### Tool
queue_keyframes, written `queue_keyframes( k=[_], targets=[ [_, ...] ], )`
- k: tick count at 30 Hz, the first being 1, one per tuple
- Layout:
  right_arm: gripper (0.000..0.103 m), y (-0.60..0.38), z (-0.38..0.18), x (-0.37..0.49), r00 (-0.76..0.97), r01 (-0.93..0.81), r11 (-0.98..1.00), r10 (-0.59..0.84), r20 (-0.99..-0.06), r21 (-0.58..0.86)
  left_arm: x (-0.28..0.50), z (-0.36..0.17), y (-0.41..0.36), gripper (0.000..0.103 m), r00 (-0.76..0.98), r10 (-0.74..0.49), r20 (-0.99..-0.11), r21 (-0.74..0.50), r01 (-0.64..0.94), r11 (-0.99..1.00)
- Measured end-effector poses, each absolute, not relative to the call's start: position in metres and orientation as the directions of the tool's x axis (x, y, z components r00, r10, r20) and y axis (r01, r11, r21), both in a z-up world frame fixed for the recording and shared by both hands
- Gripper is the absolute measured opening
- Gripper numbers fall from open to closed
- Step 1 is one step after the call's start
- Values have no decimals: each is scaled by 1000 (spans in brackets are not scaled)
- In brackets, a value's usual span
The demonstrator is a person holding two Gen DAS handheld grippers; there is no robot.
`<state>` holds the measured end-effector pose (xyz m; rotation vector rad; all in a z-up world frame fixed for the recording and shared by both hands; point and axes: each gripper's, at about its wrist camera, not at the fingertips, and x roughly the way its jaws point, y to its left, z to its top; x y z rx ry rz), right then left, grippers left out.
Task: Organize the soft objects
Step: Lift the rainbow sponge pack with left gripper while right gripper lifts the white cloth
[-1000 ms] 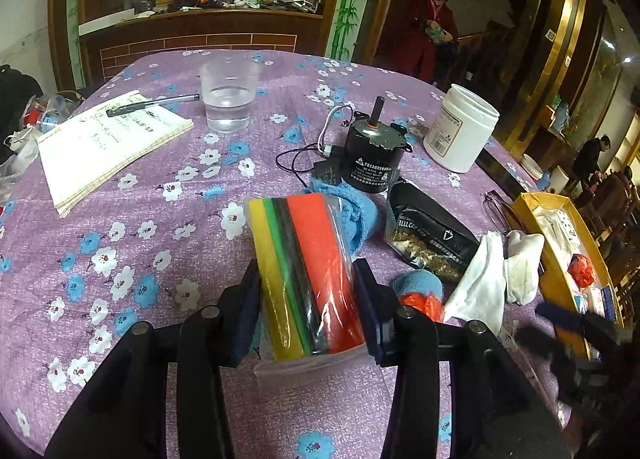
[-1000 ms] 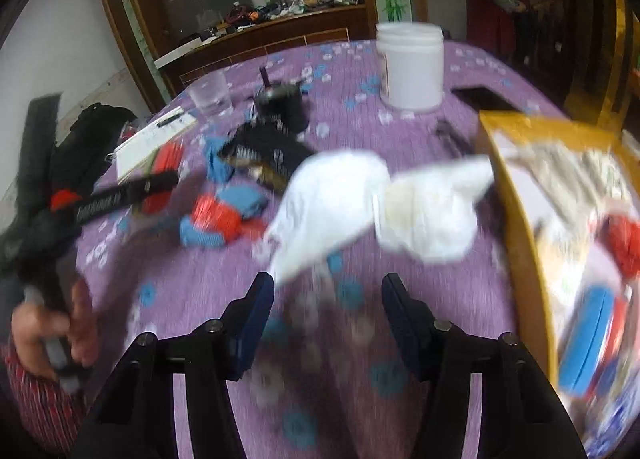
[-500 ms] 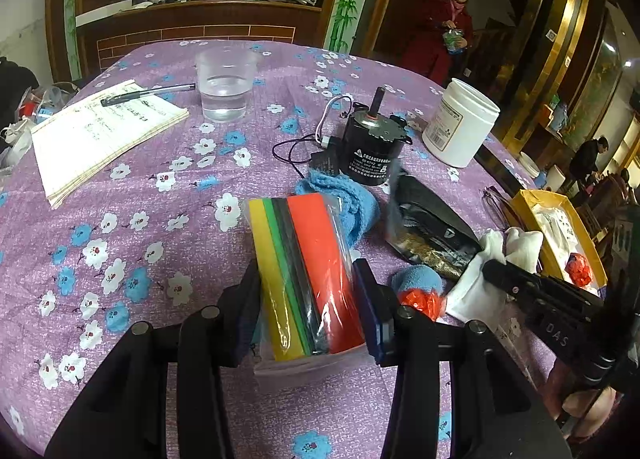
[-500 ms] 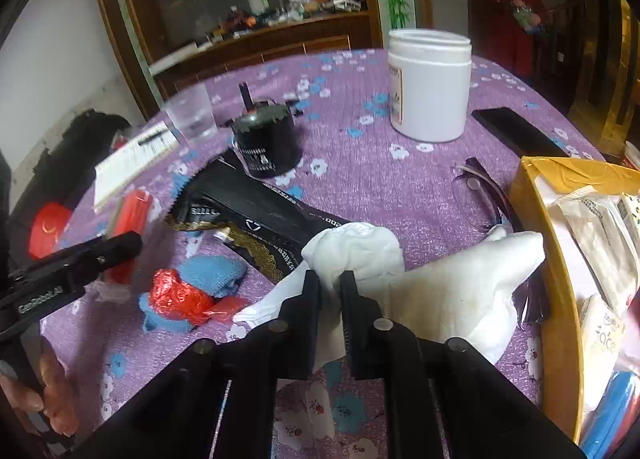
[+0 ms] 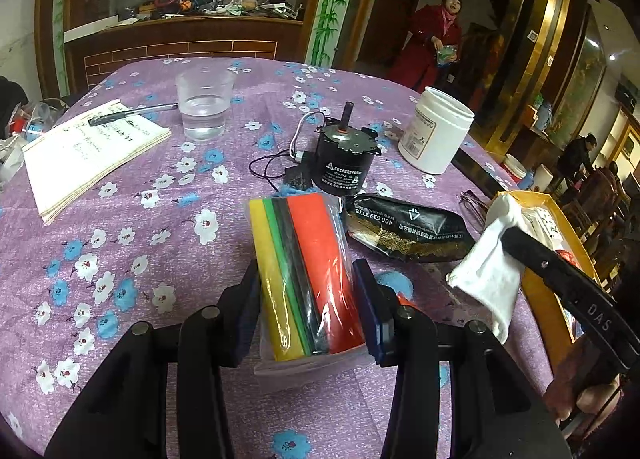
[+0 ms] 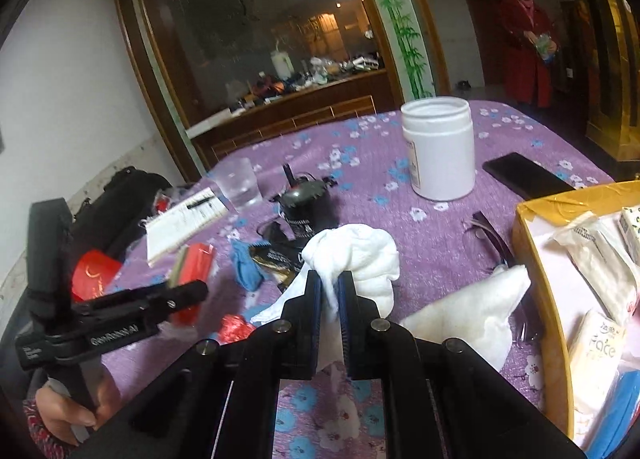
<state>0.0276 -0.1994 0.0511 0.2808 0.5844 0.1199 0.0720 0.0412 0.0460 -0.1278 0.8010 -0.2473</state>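
My left gripper (image 5: 306, 283) is shut on a clear bag of yellow, green, black and red foam sheets (image 5: 308, 259), held just above the purple flowered tablecloth (image 5: 120, 219). My right gripper (image 6: 329, 287) is shut on a white cloth (image 6: 360, 255) and holds it lifted off the table. Seen from the left wrist, that white cloth (image 5: 488, 279) hangs from the right gripper (image 5: 514, 233) beside a yellow box (image 5: 538, 299). A second white cloth (image 6: 468, 315) lies against the yellow box (image 6: 524, 259). A blue cloth (image 6: 244, 263) and a red-and-blue bundle (image 6: 232, 329) lie on the table.
On the table stand a white jar (image 5: 436, 135), a black motor with wires (image 5: 344, 163), a cup of water (image 5: 204, 107) and a notebook with a pen (image 5: 88, 155). A black pouch (image 5: 404, 227), glasses (image 6: 488, 235) and a phone (image 6: 524, 175) lie near the box. A person in red (image 5: 432, 39) stands behind.
My right gripper has shut on the white cloth and raised it from the table. The left gripper keeps the foam pack in the same place.
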Motion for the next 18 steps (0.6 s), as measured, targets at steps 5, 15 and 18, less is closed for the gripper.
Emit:
queue_keyframes(
  k=[5,15,18],
  targets=[
    [9,-196,57,22,845,-53,954,201,-496,296,69,48,39,42,676,-280,-682,-209,187,960],
    [9,-194,69,11,889,-59,962,172,-424,266,61,58,31,42,697,-315,-644,-207,238,949],
    [9,-195,72,6,904,-46,966,148,-400,254,58,62,30,42,706,-322,-631,-209,245,947]
  ],
)
